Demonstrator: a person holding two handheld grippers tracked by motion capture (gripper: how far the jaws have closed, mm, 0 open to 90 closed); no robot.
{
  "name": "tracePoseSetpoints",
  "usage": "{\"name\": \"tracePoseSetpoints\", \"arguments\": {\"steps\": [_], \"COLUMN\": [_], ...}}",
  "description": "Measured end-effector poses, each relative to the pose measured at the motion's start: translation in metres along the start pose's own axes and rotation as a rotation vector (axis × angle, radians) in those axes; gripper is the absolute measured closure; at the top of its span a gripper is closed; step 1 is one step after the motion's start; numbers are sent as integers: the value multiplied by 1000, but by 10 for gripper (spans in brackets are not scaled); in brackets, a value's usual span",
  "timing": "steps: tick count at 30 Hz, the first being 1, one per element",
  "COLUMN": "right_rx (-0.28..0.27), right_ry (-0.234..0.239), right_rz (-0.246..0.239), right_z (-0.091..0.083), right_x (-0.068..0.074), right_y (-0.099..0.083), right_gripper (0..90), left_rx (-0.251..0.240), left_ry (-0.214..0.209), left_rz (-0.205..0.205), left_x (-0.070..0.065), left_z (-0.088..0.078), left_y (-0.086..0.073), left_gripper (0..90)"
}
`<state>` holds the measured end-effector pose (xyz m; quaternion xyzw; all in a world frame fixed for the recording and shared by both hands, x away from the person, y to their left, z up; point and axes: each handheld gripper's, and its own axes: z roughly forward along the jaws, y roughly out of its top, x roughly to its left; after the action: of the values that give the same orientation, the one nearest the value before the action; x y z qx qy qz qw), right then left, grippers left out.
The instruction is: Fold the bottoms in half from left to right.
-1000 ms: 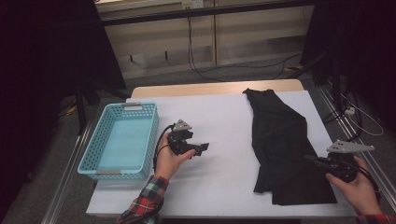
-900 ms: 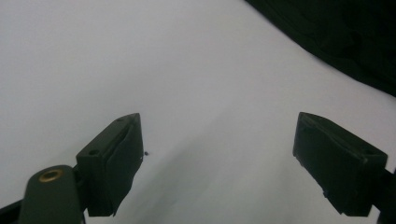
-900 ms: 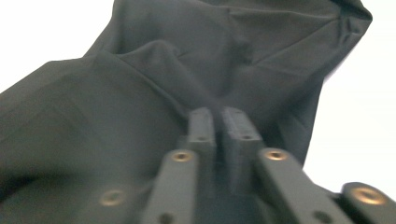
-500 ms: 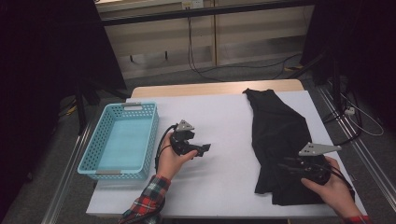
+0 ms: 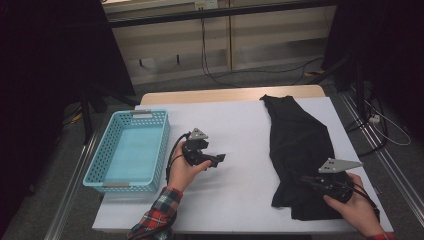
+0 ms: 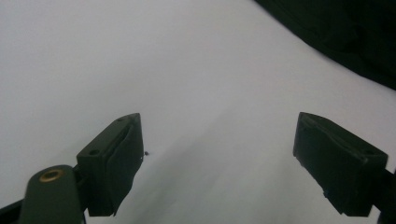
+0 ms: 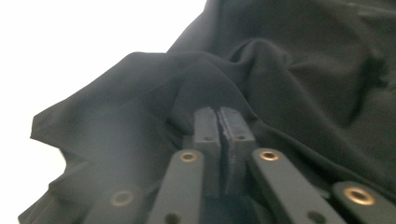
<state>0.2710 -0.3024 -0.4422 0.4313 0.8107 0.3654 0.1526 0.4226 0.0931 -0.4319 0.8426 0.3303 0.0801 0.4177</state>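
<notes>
A black garment lies lengthwise on the right half of the white table. My right gripper rests on its near end, pointing left. Its jaws have just been closing and now stand together, with a raised fold of the garment pinched at their tips. My left gripper hovers over bare table near the middle, pointing right. It is open, with nothing between its pads, and the garment's edge lies beyond it.
A light blue plastic basket stands at the table's left side, close to the left hand, and nothing shows inside it. Metal rails run along both sides of the table. Cables lie on the floor behind.
The right hand has slid left from the table's right edge onto the garment's near end. The left hand and the basket have stayed put.
</notes>
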Motion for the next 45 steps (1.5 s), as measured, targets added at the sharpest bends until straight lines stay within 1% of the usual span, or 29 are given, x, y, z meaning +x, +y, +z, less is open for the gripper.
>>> {"name": "tracePoseSetpoints", "arguments": {"steps": [3,4,6,9,10,11,12,13,14,15,17,18,20,21,22,24,25,26,27,28,29,31,32,33,34,36,37,41,45], "right_rx": [-27,-27,-38,-37,-57,-57,-71,-72,-67,-54,-38,-38,-30,-21,20,37,30,33,33,33,26,23,19,19,3,-7,-25,-46,-70], "right_ry": [3,3,-1,-14,-13,-13,-7,-5,-2,2,22,22,31,41,38,31,38,34,34,32,37,38,29,29,17,11,8,1,-23], "right_rz": [20,20,33,49,58,58,73,83,64,44,27,27,22,19,-1,-3,-11,-18,-18,-23,-9,1,19,19,34,42,55,64,79], "right_z": [-13,-13,-19,-25,-26,-26,-25,-23,-19,-9,1,1,9,13,19,20,18,15,15,13,6,3,-4,-4,-12,-16,-24,-35,-51], "right_x": [-4,-4,-5,-6,-5,-5,-4,-3,-1,5,10,10,13,14,17,17,18,18,18,17,14,13,10,10,6,4,2,1,-1], "right_y": [-7,-7,-10,-14,-13,-13,-12,-9,-6,0,7,7,12,13,11,9,7,7,7,6,2,-1,-7,-7,-11,-13,-16,-21,-29], "right_gripper": [900,900,900,900,900,900,825,779,754,682,675,675,629,638,645,654,781,847,847,884,900,900,900,900,900,900,900,900,900], "left_rx": [2,4,-3,-8,-6,-2,-2,-1,-1,-1,2,2,4,8,11,9,1,-1,0,5,2,7,5,5,6,4,2,8,3], "left_ry": [3,3,1,0,-1,8,0,0,3,5,5,5,7,8,11,10,13,14,15,11,10,8,6,6,7,7,6,2,1], "left_rz": [2,10,-3,1,2,5,5,6,10,12,3,3,5,11,5,1,-2,1,3,8,4,11,0,0,4,2,-2,5,4], "left_x": [3,4,3,2,2,1,1,1,2,2,1,1,1,2,3,3,3,3,3,3,2,2,1,1,2,2,2,3,1], "left_z": [-1,-1,-1,-1,0,-1,0,0,0,0,0,0,0,0,-1,-1,-1,-1,-1,-2,-1,-1,0,0,0,1,1,1,4], "left_y": [0,0,0,1,1,1,1,1,1,1,1,0,0,0,-1,-1,-1,-1,-1,-1,0,0,0,0,0,0,0,2,3], "left_gripper": [163,163,162,162,162,162,162,162,162,162,162,162,162,162,162,162,162,162,162,162,162,162,162,162,162,162,162,162,162]}}
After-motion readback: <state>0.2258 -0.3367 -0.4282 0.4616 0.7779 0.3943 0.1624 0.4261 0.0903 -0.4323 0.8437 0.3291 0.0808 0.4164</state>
